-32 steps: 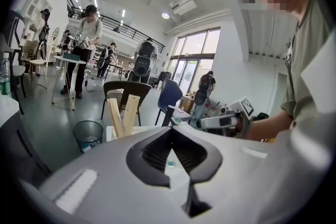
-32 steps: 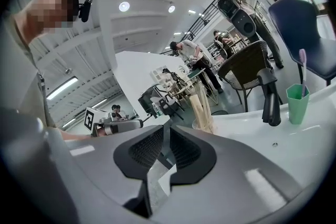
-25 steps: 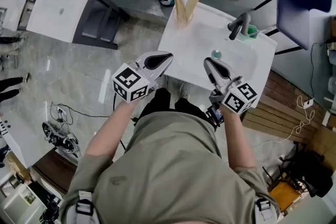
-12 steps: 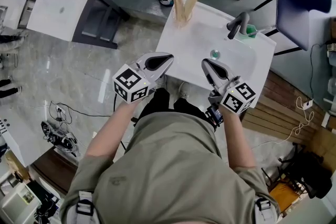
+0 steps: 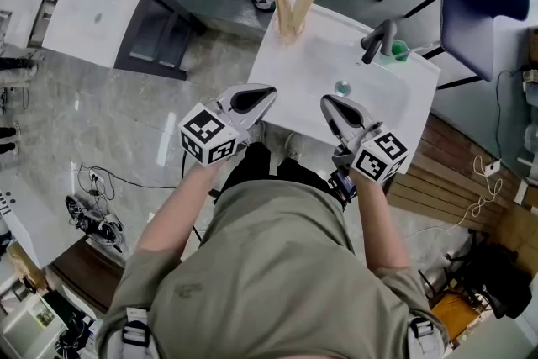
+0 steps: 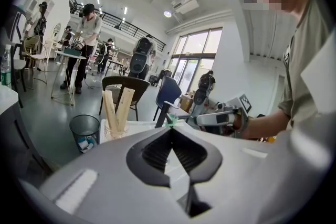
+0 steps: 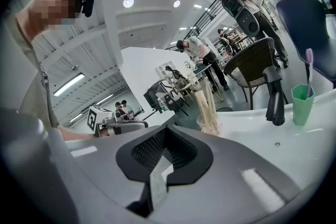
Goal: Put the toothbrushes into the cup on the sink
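We find the cup (image 5: 397, 53) at the upper right of the sink (image 5: 315, 67), just beside the tap (image 5: 376, 39). It is well apart from both sets of fingers, which sit at the sink's lower edge in the head view.

The cup is green and upright. In the right gripper view a thin toothbrush (image 7: 308, 73) with a pale pinkish head stands in it.

At the sink's upper left corner a clear jar (image 5: 287, 31) holds two pale flat sticks (image 5: 292, 0) that lean apart. We cannot tell what they are.

The left gripper (image 5: 271, 90) has its jaws closed tip to tip with nothing between them. It hangs at the sink's lower left corner and aims up-frame towards the jar. The right gripper (image 5: 324, 100) is likewise closed and empty. It hangs over the sink's near edge, its tips just below the drain (image 5: 342, 87).

Both forearms reach up from the lower centre of the frame. The grippers tilt slightly down, their marker cubes facing the camera.
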